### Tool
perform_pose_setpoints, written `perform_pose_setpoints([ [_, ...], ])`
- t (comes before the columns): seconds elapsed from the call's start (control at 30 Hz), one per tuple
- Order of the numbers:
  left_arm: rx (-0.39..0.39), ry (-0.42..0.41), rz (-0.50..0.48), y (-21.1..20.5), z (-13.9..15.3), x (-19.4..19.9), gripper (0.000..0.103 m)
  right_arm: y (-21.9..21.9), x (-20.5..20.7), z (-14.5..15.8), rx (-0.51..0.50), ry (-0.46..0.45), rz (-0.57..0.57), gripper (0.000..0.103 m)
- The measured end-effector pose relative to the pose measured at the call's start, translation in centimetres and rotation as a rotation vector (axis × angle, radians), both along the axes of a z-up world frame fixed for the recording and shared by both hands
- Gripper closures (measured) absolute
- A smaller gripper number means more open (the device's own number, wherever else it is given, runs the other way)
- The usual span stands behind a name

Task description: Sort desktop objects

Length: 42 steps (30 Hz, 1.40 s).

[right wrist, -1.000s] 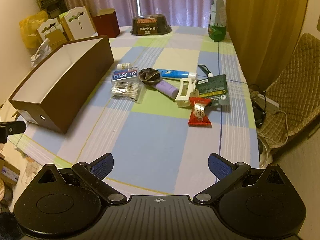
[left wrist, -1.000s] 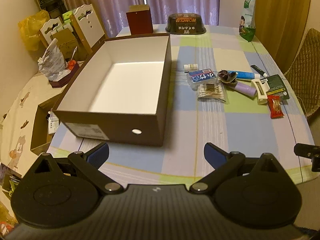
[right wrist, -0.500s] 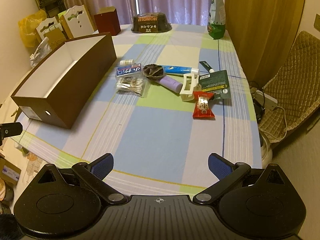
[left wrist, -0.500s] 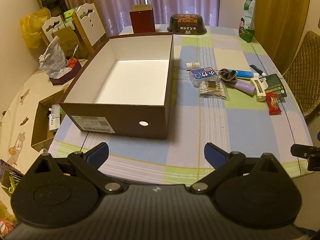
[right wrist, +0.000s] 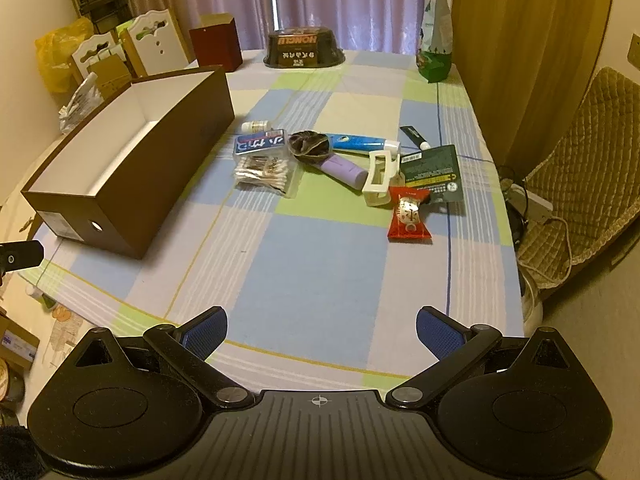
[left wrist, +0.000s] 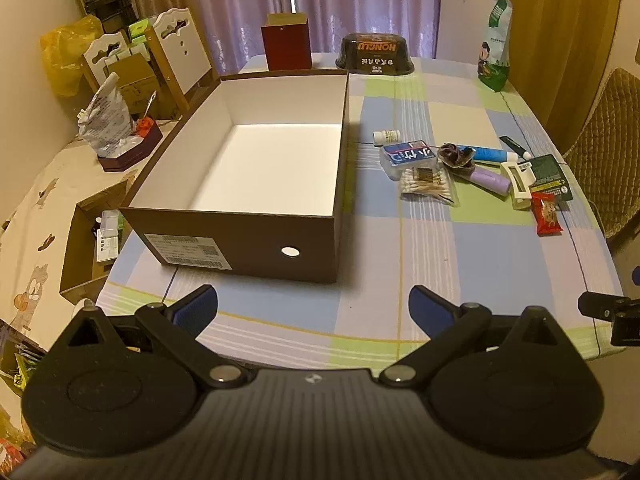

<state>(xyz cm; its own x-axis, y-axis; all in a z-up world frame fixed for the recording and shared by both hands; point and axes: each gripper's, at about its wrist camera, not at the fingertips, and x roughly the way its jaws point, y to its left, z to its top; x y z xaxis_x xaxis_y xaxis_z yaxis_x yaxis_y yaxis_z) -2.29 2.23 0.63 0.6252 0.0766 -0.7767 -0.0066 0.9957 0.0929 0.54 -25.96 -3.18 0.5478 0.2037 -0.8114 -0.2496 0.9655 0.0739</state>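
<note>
One open brown cardboard box with a white inside (left wrist: pixel 256 168) stands on the checked-cloth bench (right wrist: pixel 312 272). Right of that box lies a cluster of ten small things: one small white bottle (right wrist: pixel 258 125), one clear plastic case with a blue label (right wrist: pixel 261 145), one clear bag of cotton swabs (right wrist: pixel 266 172), one dark brown scrunchie (right wrist: pixel 309 145), one blue tube (right wrist: pixel 358 142), one lilac tube (right wrist: pixel 346 170), one cream hair clip (right wrist: pixel 380 178), one black pen-like tube (right wrist: pixel 414 136), one dark green card packet (right wrist: pixel 436 172) and one red snack wrapper (right wrist: pixel 409 214). Beyond the box stand one dark red box (right wrist: pixel 216 42), one black bowl pack (right wrist: pixel 305 50) and one green-and-white bag (right wrist: pixel 436 36).
</note>
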Motion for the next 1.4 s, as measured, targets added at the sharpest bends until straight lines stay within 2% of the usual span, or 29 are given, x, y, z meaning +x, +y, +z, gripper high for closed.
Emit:
perform_pose_setpoints([
  [1.4,-0.004,-0.001,0.033,1.2,0.0,-0.6,0.002,1.9,0.2,0.1,0.002,-0.01,0.037,0.0],
])
